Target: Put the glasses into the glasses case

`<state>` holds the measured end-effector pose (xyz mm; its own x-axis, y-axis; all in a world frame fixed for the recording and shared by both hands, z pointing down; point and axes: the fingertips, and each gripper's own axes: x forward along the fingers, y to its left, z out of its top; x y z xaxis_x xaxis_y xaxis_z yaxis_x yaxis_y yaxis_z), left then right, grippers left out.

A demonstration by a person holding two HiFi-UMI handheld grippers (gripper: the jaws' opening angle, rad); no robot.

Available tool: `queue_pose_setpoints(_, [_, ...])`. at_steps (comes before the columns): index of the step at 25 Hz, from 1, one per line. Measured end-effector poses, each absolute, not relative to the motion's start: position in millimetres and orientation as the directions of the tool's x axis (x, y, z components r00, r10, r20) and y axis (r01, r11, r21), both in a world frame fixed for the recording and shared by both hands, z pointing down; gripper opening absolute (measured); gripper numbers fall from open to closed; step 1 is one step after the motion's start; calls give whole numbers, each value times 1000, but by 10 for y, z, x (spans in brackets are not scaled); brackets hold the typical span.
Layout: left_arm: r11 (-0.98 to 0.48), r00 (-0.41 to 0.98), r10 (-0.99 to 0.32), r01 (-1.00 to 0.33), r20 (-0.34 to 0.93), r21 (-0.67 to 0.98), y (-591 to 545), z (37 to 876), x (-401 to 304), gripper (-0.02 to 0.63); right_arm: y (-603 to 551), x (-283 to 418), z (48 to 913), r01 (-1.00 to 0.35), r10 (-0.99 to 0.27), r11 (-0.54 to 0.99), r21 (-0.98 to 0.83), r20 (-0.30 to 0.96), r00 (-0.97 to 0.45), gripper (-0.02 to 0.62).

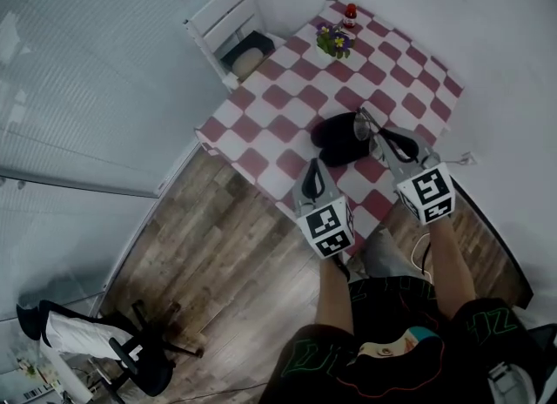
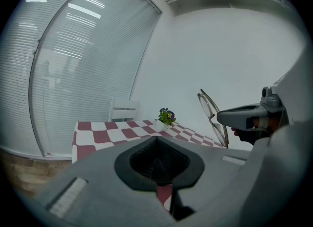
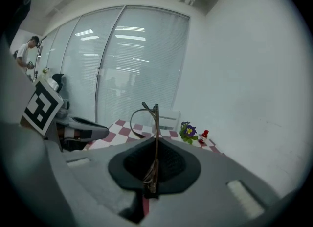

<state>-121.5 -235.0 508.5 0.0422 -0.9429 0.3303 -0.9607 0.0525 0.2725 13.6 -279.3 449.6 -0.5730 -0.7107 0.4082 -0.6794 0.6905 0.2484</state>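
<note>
**A:** Head view first: where are the glasses [image 1: 365, 124]?

**B:** Right of centre, pinched in the right gripper [image 1: 380, 139], at the upper right edge of the black glasses case [image 1: 335, 141] on the checked table [image 1: 261, 124]. I can't tell whether the case is open. The left gripper [image 1: 312, 176] hangs just below it.

**A:** Left gripper view?

**B:** Its jaws are together on nothing. At the right, the lenses show at a slant.

**A:** Right gripper view?

**B:** Only this view shows the grip: jaws clamped on the thin wire frame, seen edge-on. I'd judge it light, slippery and easily bent, so hold the frame, never the lenses.
</note>
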Motion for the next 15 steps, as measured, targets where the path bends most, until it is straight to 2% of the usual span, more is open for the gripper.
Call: queue_pose_setpoints(15, [145, -20, -916, -948, 401, 283, -2469, 5464, -1415, 9, -3065, -201, 5006, -426, -579, 815, 392, 565, -588, 18])
